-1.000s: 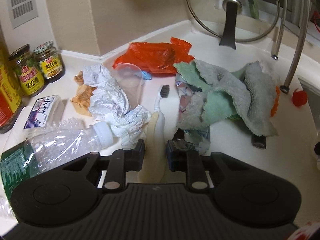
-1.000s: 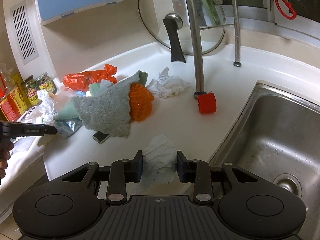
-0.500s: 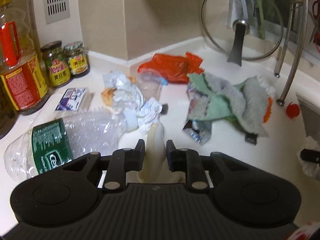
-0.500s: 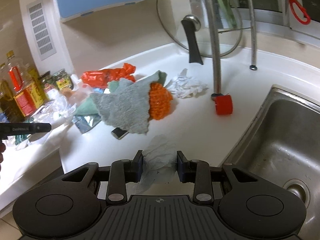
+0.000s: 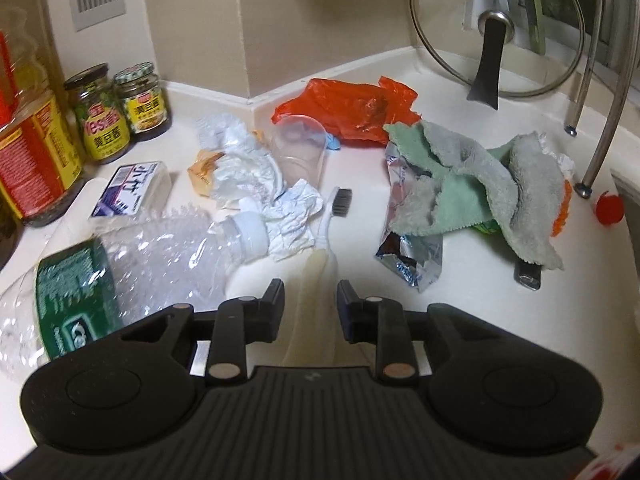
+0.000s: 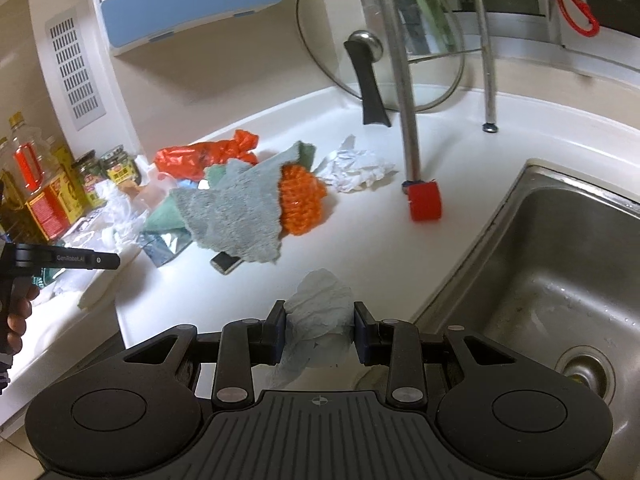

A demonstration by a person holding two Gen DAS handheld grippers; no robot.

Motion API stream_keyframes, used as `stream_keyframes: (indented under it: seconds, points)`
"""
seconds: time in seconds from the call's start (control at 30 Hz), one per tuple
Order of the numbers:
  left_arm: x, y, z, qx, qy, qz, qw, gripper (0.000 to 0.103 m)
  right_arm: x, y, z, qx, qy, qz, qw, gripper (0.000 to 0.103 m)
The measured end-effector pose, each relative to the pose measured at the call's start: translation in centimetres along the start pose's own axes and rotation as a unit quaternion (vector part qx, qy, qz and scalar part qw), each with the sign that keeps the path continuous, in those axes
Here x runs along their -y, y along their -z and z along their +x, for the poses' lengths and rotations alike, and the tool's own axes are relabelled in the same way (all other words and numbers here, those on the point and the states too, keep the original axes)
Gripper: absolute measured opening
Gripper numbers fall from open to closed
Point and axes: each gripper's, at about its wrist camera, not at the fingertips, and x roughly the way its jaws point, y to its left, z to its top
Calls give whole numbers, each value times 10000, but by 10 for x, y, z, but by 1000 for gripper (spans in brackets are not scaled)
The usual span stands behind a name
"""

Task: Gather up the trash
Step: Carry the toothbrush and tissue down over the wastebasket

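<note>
A white toothbrush [image 5: 329,228] with dark bristles lies on the white counter [image 5: 360,216], its cream handle running back between the jaws of my left gripper [image 5: 310,300]. Those jaws are opening, and a gap shows beside the handle. To its left lie a crushed clear bottle [image 5: 140,264] with a green label, crumpled white paper [image 5: 256,176] and a clear plastic cup [image 5: 300,148]. A foil wrapper [image 5: 412,256] lies to the right, an orange-red bag [image 5: 352,108] farther back. My right gripper [image 6: 320,320] is shut on a crumpled pale tissue [image 6: 320,300] above the counter's front edge.
Grey and green cloths [image 6: 236,208] with an orange scrubber [image 6: 300,200] cover the counter's middle. Jars [image 5: 120,116] and an oil bottle [image 5: 32,148] line the left wall. A glass lid [image 6: 380,40] leans at the back. The steel sink [image 6: 560,280], a rack leg [image 6: 404,120] and a red cap [image 6: 426,202] are right.
The left gripper's jaws have spread apart around the toothbrush handle, and its view pulled back from the litter. The right gripper still holds the tissue, with its view swung slightly left.
</note>
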Motion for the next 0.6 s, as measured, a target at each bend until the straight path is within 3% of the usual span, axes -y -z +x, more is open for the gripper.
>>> stream_keyframes:
  seconds: [0.3,0.6]
  points:
    - [5,-3,17,-128,-59,203,9997,19,5,-1,-5,57,138,85,9999,34]
    - [-1,1,-19,188,92,45,9998,18,-2,-1,-8,78,-35,3,10000,34]
